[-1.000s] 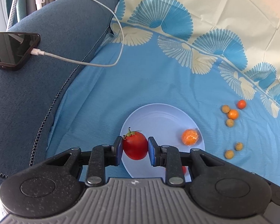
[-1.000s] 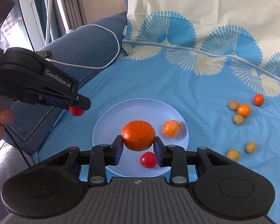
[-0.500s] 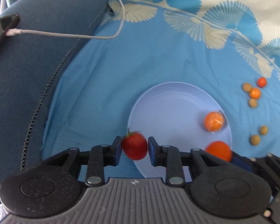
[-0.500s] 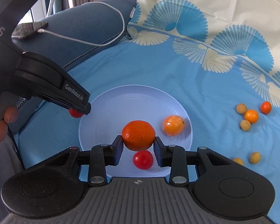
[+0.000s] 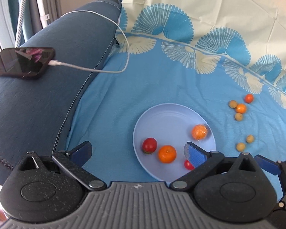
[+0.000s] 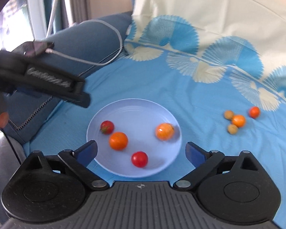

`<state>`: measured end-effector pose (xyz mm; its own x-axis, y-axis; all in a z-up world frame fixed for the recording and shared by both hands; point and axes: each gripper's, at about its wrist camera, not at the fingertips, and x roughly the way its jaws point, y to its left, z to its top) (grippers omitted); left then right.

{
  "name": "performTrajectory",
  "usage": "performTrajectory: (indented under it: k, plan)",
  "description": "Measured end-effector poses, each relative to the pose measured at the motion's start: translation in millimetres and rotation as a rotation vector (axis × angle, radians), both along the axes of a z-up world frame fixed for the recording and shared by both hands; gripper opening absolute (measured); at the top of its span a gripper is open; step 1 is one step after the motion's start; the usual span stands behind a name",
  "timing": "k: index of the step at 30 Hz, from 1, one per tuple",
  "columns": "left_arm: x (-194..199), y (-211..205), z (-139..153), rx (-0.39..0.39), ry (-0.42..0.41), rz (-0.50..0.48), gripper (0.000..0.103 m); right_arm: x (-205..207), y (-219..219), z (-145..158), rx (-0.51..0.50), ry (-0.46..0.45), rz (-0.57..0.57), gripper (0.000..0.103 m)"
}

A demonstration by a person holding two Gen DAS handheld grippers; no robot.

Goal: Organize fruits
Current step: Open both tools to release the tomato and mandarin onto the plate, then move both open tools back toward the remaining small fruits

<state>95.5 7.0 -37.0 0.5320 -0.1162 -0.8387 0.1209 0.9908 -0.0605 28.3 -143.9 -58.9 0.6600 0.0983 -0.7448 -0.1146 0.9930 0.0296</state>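
Both jaws just spread wide: left gripper (image 5: 137,150) and right gripper (image 6: 142,151), nothing between. On the pale blue plate (image 6: 135,105): a stemmed red tomato (image 6: 107,127), a glossy orange mandarin (image 6: 118,140), a smaller round red tomato (image 6: 139,159), a blurred orange fruit (image 6: 164,131).

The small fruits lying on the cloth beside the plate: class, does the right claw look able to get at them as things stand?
Probably yes. The right claw is open and empty, and the small fruits lie bare on the cloth with nothing over them, right of the plate.

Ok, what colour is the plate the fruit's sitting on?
Pale lavender-blue, plain, no pattern. The plate shows best in the right wrist view.
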Motion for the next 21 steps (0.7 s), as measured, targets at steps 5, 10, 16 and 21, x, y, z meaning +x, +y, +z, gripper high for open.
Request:
performTrajectory:
  k: [5,10,16,21]
  plan:
    - [-26.6,5.0,16.2,-0.027,0.0,-0.002,0.103,-26.1,-7.3,16.0,0.075,0.012,-0.077,0.1]
    - [-47.7,6.8,29.5,-0.031,-0.032,-0.001,0.103,-49.7,-6.5,28.0,0.076,-0.026,-0.095,0.101]
    - [-62.2,6.9,39.5,-0.041,-0.046,-0.001,0.103,-69.0,-12.2,40.3,0.09,-0.068,-0.123,0.101]
    - [-70.5,1.9,46.8,-0.039,-0.071,-0.016,0.103,-78.1,-14.4,47.9,0.097,-0.086,-0.136,0.101]
